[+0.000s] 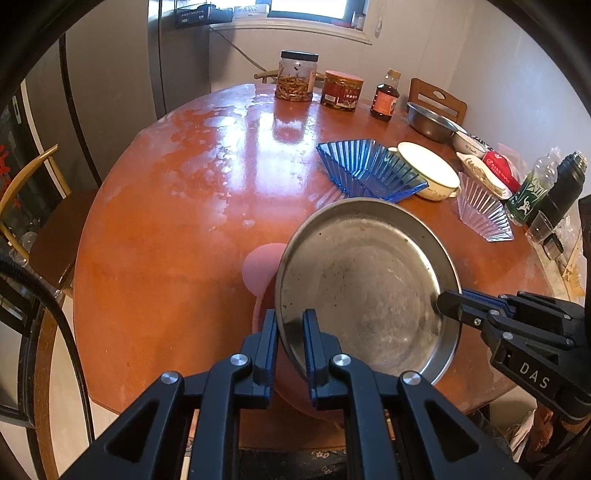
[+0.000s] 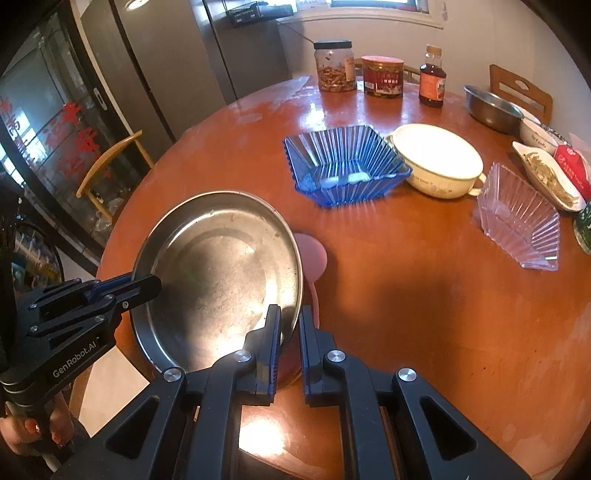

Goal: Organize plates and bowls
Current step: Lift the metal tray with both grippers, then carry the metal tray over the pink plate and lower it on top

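A round, reddish-brown table (image 1: 166, 229) fills the middle of the room, its glossy top worn pale in patches and catching daylight from a window (image 1: 306, 9) in the far white wall (image 1: 498, 66). Wooden chairs stand around it: a curved-back one (image 2: 107, 177) beside a dark glass-fronted cabinet (image 2: 48, 122) with red lettering, and another (image 1: 437, 98) against the far wall. The floor (image 2: 110, 387) looks pale.

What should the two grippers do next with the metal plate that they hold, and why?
Probably lower it a little further. Both the left gripper and the right gripper are shut on the rim of the metal plate, which is tilted just above a pink dish on the table.
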Demonstrator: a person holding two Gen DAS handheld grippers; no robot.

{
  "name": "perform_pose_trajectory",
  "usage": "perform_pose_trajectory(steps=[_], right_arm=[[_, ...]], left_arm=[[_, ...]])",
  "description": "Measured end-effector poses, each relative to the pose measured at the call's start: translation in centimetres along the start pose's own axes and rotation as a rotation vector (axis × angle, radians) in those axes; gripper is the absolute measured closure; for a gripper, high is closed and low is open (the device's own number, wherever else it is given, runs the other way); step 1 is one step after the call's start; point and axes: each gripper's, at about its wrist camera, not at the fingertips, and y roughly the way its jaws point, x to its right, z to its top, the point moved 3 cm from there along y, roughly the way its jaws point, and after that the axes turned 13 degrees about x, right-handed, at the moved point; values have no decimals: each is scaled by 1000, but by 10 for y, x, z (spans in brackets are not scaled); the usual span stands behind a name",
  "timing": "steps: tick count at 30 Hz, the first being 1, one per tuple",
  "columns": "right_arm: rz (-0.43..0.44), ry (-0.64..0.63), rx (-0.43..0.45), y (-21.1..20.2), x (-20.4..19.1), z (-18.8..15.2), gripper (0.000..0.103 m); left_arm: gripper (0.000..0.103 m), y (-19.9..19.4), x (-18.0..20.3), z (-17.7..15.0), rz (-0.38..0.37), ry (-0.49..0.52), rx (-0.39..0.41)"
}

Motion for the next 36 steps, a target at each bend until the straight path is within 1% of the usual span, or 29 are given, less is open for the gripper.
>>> perform_pose_trajectory(steps=[19,36], right_arm=[[-5,-16,-34,5,-1,-3,93],[-17,-29,-43,8,-1,-1,90]], left_arm=[[91,6,-3,-4,-7,0,-24],[91,12,-4,-5,-17,-16,-39]])
